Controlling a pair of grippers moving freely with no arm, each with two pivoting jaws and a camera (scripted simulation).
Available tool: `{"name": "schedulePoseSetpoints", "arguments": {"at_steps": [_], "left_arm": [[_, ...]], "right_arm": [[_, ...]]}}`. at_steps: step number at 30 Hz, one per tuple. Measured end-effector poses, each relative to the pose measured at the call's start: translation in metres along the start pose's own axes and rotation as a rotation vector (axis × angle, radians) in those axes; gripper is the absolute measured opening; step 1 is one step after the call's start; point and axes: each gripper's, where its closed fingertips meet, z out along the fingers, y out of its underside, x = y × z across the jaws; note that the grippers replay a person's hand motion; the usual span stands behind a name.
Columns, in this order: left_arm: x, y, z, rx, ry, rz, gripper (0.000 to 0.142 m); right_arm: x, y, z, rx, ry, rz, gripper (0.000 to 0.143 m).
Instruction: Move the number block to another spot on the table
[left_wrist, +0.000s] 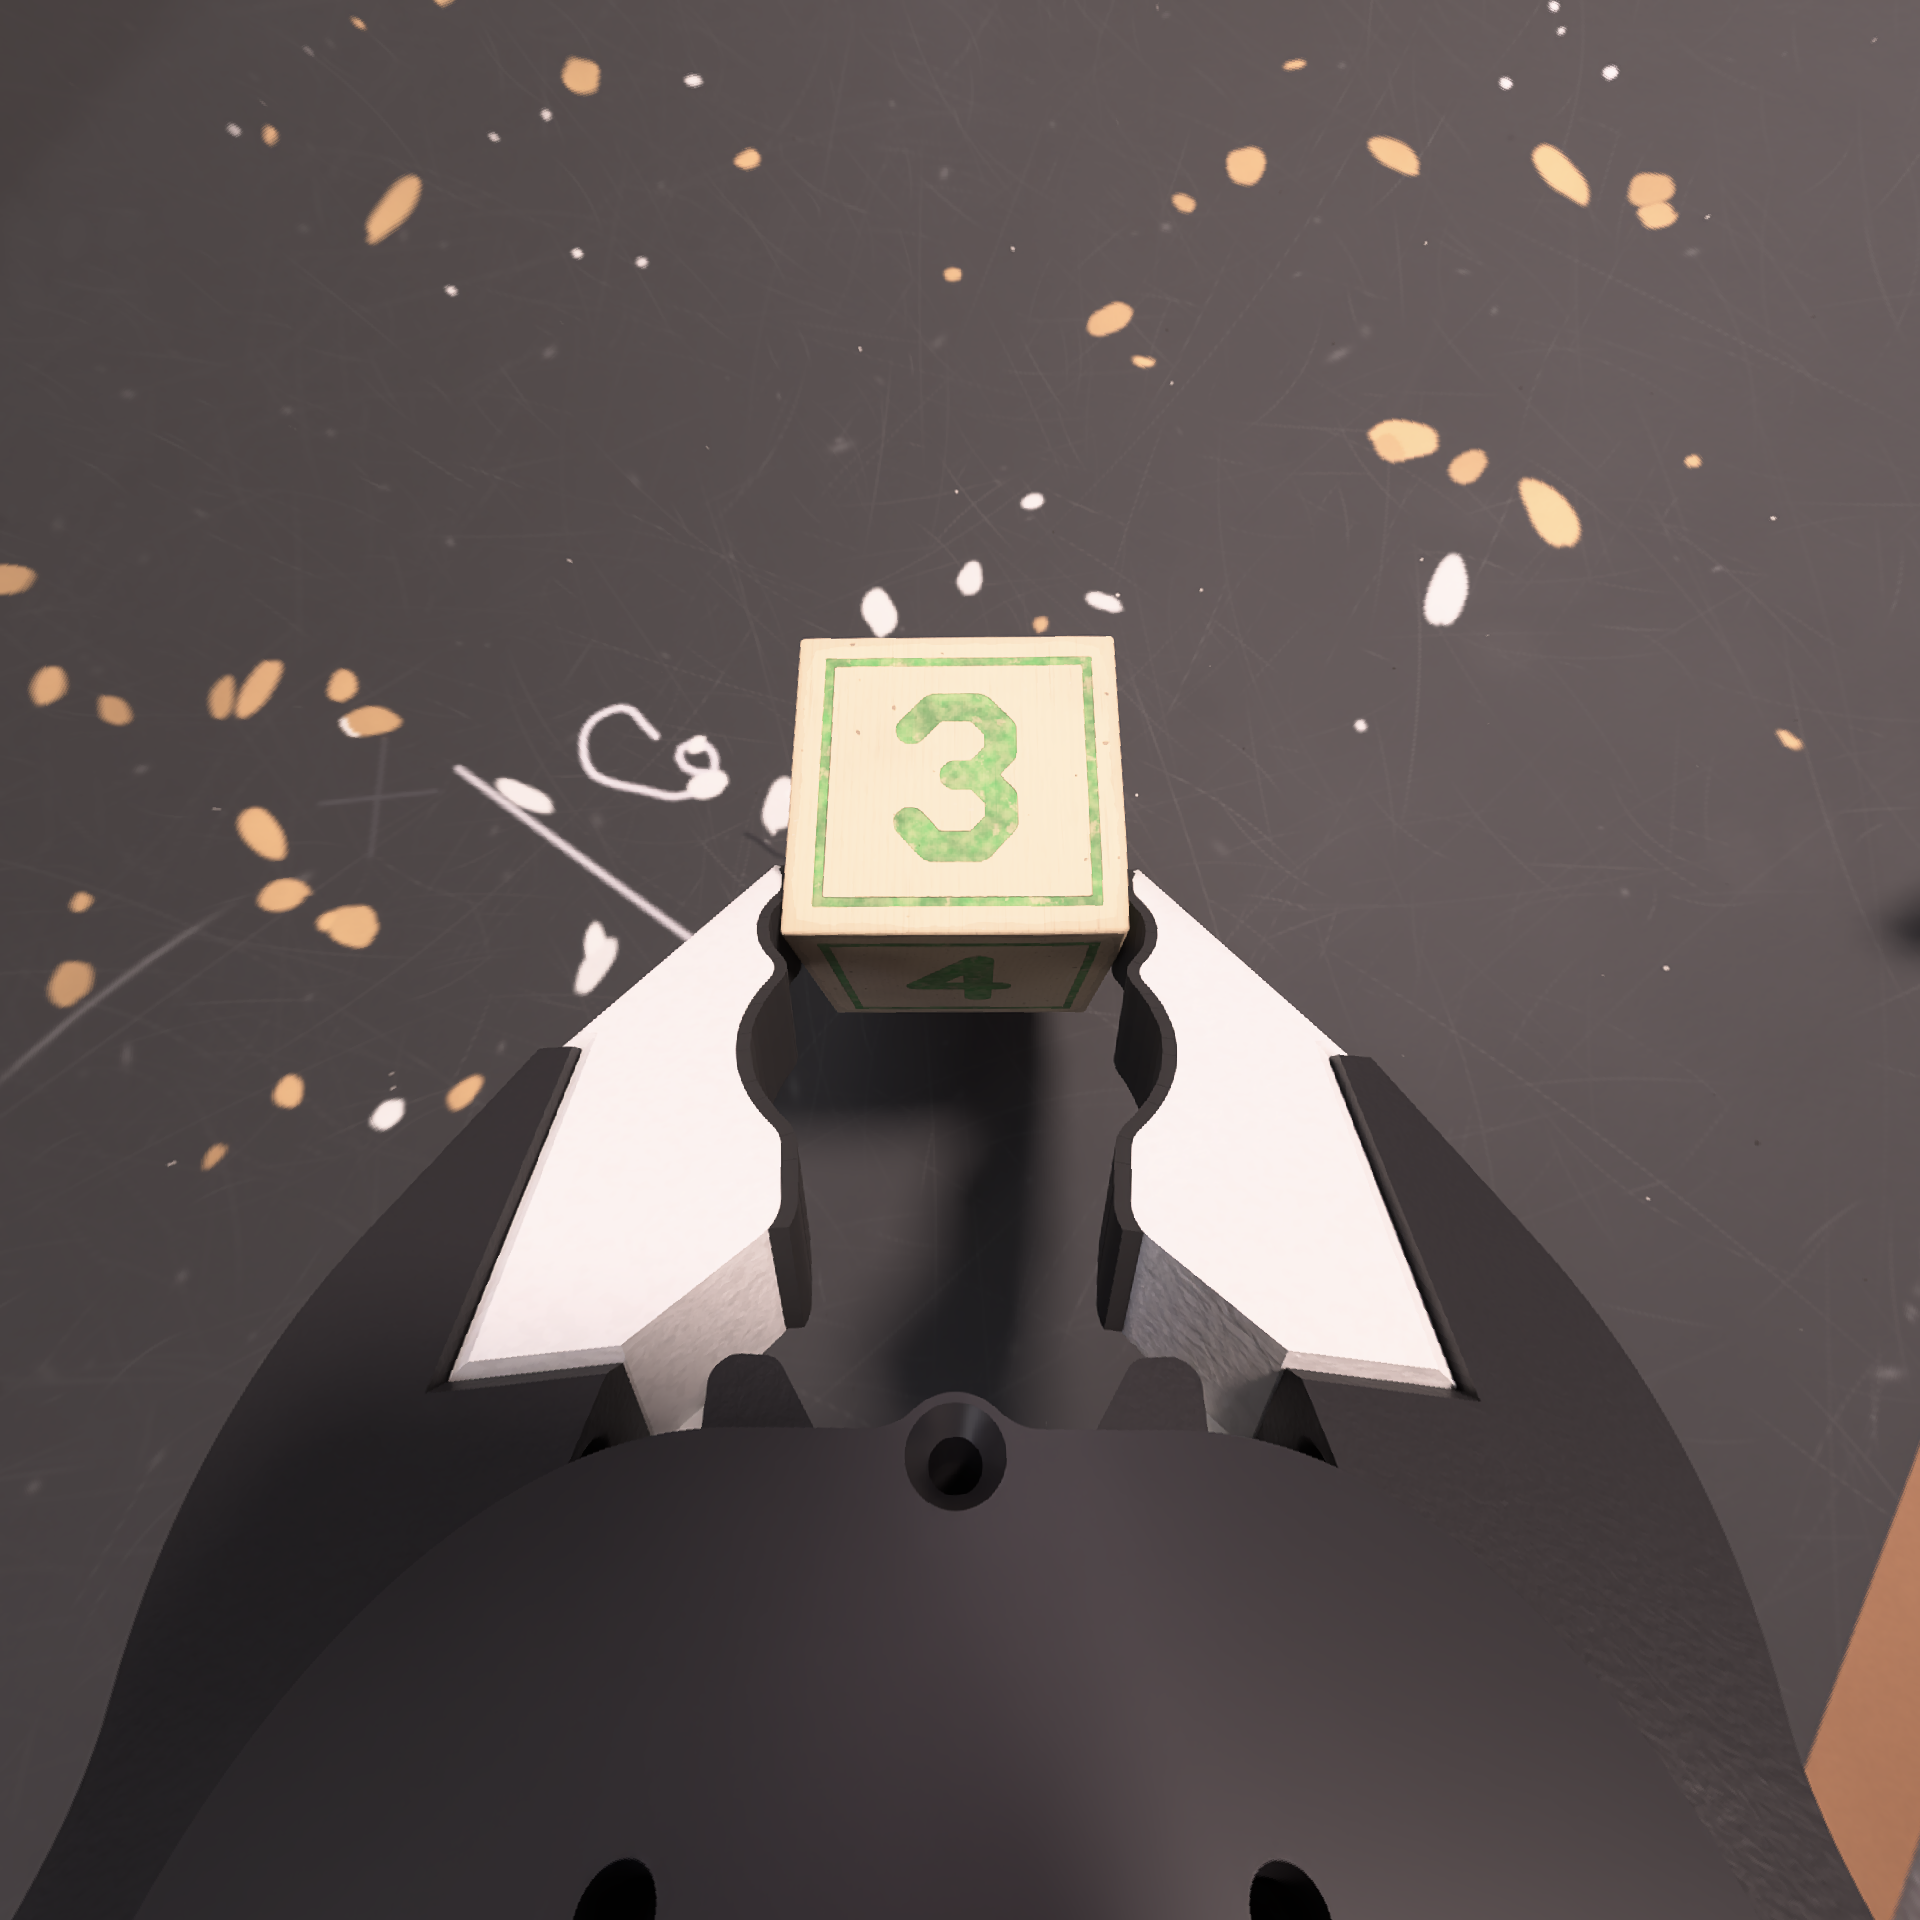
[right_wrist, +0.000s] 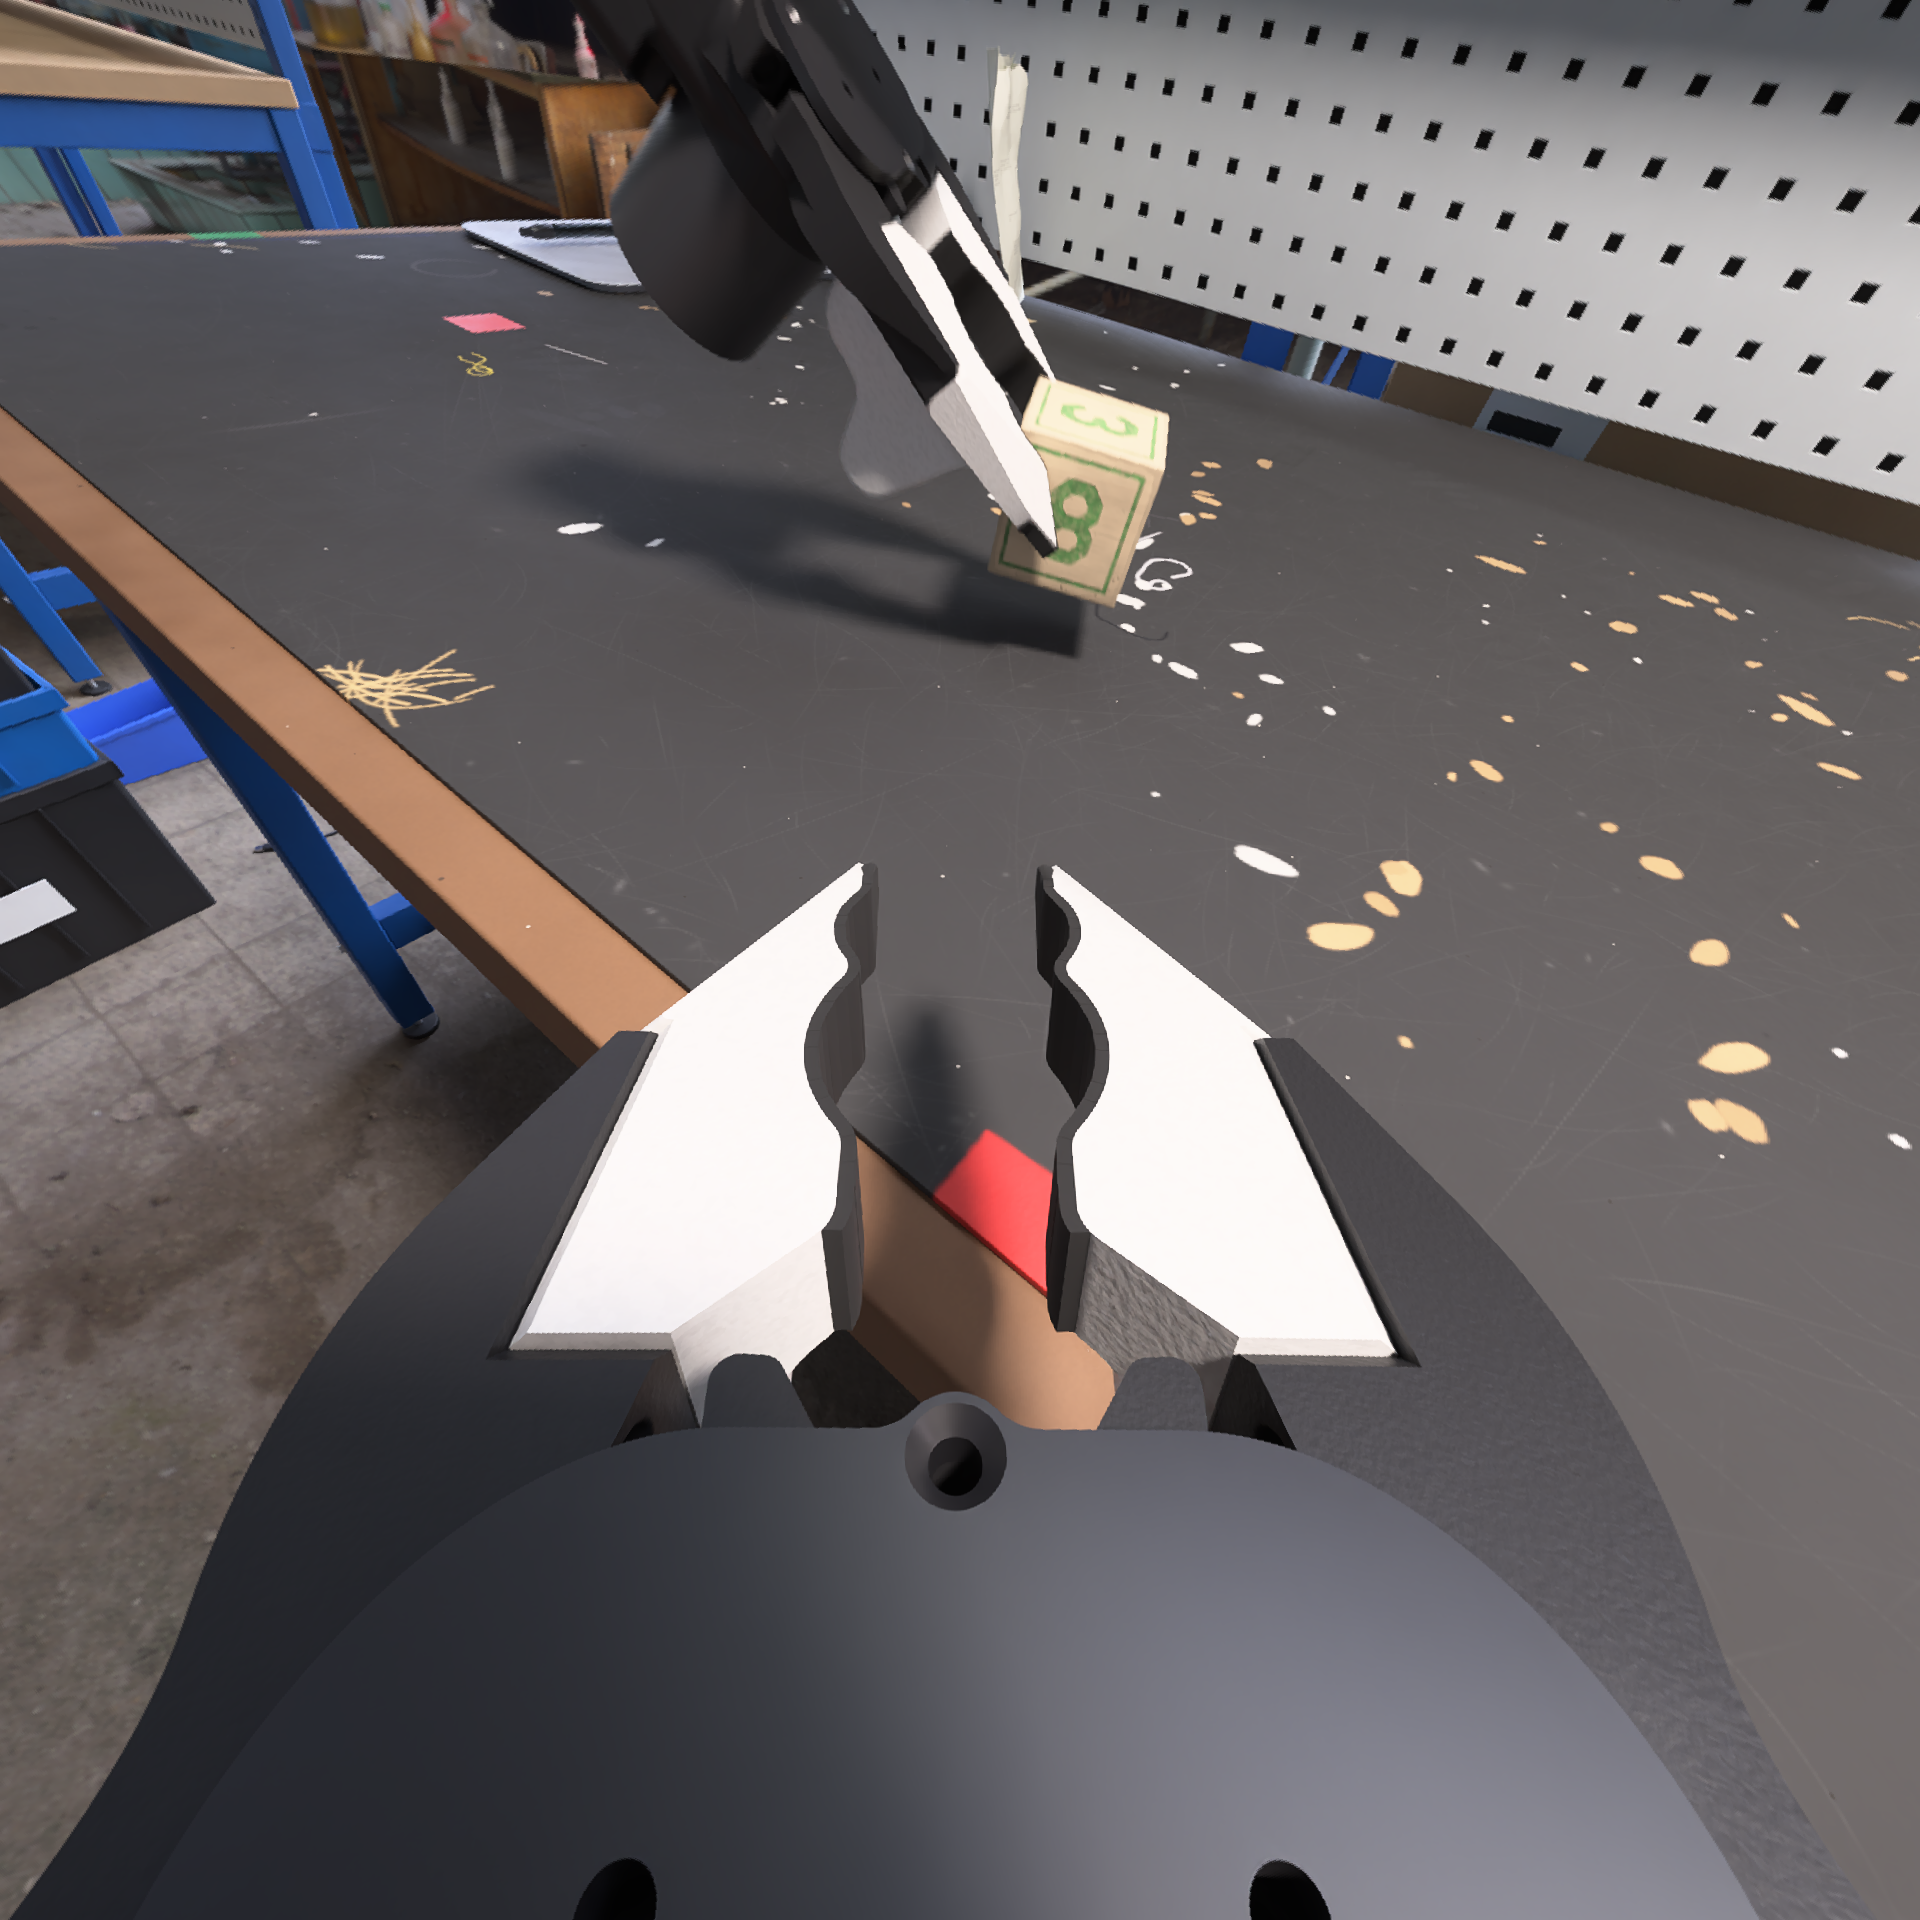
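Right now your left gripper (left_wrist: 956, 935) is squeezed tight on the number block (left_wrist: 956, 790), one white finger on each side. From the right wrist view the block (right_wrist: 1086, 488) hangs tilted just above the table (right_wrist: 727, 727), with its dark shadow under it, so it is not touching the top. You cannot see the bottom of the block at all, and the near finger covers part of its side. In the left wrist view the tips of both fingers slip out of sight behind the block's edges.

Your right gripper (right_wrist: 956, 883) has its fingers apart with nothing between them. It hangs over the near edge of the table, well apart from the block. A red patch (right_wrist: 997, 1195) shows in the gap, partly hidden by one finger.

The table is dark grey, scratched, and dotted with tan and white paint spots. It has a brown edge and blue legs (right_wrist: 301, 831). A pink patch (right_wrist: 483, 323) and a yellow scribble (right_wrist: 400, 686) lie on it too. At the far end sits a flat pale thing, half hidden, and you cannot tell what it is. Behind the table stands a white board full of little holes (right_wrist: 1507, 208). A dark crate (right_wrist: 83, 862) sits on the floor, cut off at the side
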Motion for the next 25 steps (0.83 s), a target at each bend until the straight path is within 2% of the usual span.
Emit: {"name": "schedulePoseSetpoints", "arguments": {"at_steps": [8,11,14,16,20,23,25], "left_arm": [[0.003,0.022,0.02,-0.051,0.071,-0.035,0.061],[0.004,0.02,0.001,-0.023,0.091,-0.079,0.076],[0.002,0.019,-0.044,-0.031,0.064,-0.038,0.078],[-0.008,0.032,-0.08,-0.14,-0.01,0.022,0.078],[-0.042,0.083,-0.143,-0.534,-0.205,0.166,0.077],[-0.057,0.121,-0.166,-0.775,-0.217,0.179,0.076],[-0.066,0.138,-0.171,-0.867,-0.227,0.186,0.075]], "right_arm": [[-0.004,0.001,0.002,-0.008,-0.014,-0.016,0.03],[-0.005,0.005,0.003,-0.019,-0.023,-0.007,0.029],[-0.008,0.008,0.005,-0.029,-0.037,0.006,0.029],[-0.011,0.009,0.007,-0.036,-0.043,0.0,0.029],[-0.02,0.011,0.011,-0.052,-0.061,-0.03,0.029],[-0.026,0.013,0.014,-0.061,-0.072,-0.063,0.029],[-0.028,0.013,0.015,-0.064,-0.074,-0.081,0.029]]}}
